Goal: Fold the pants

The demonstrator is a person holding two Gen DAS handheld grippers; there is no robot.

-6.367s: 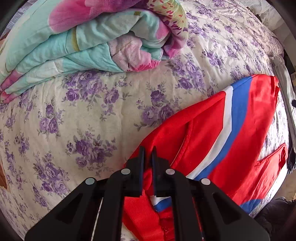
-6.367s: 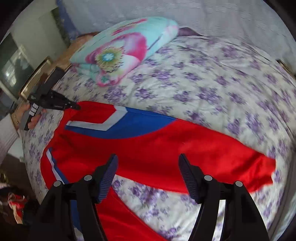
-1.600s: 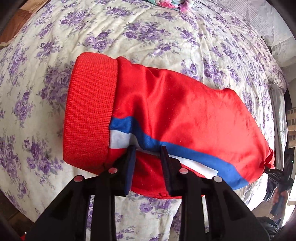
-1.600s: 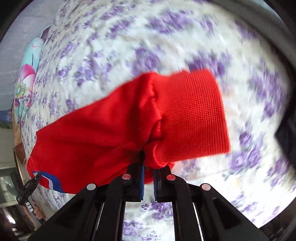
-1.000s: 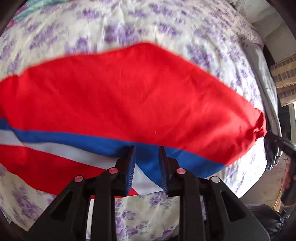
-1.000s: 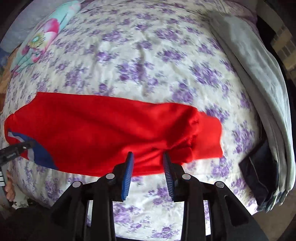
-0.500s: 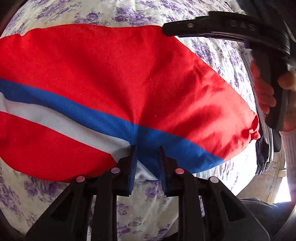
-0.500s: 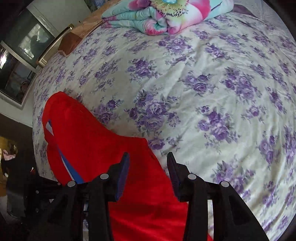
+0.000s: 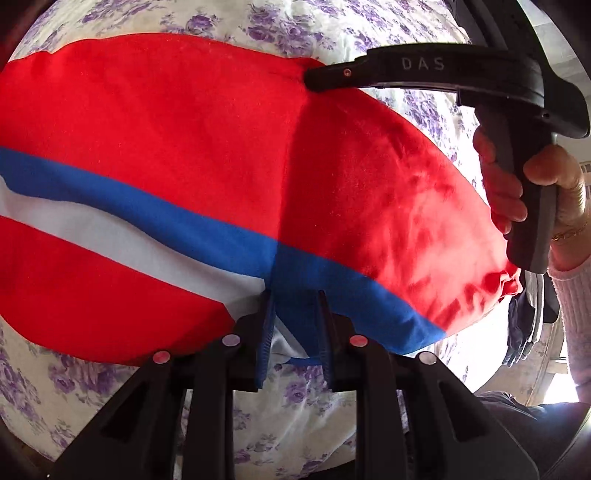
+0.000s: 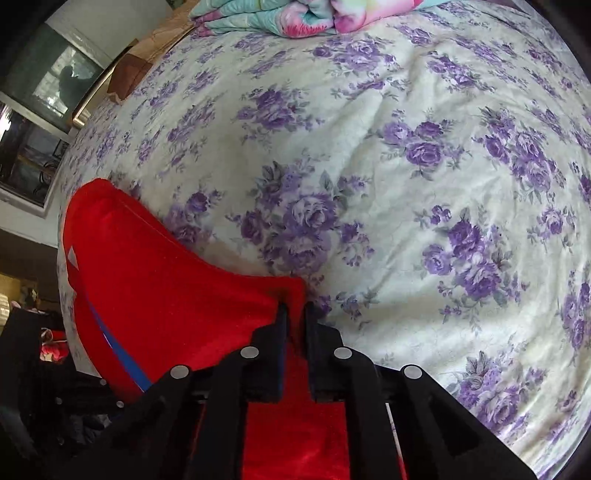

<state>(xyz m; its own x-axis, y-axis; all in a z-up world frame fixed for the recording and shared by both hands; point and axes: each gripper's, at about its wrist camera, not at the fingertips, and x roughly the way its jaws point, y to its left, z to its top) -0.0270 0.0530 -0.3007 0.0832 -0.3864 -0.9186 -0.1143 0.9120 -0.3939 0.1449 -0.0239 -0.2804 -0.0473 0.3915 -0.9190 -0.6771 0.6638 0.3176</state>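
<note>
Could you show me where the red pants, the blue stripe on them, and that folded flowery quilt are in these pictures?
red pants (image 9: pixel 177 110), left wrist view: the upper red panel.
blue stripe (image 9: pixel 166 210), left wrist view: its middle stretch.
folded floral quilt (image 10: pixel 295 18), right wrist view: its near folded edge, at the top.

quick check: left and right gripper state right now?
Left gripper: nearly closed, gripping the near edge of the red pants with blue and white stripe.
Right gripper: closed on the pants' far edge.
</note>
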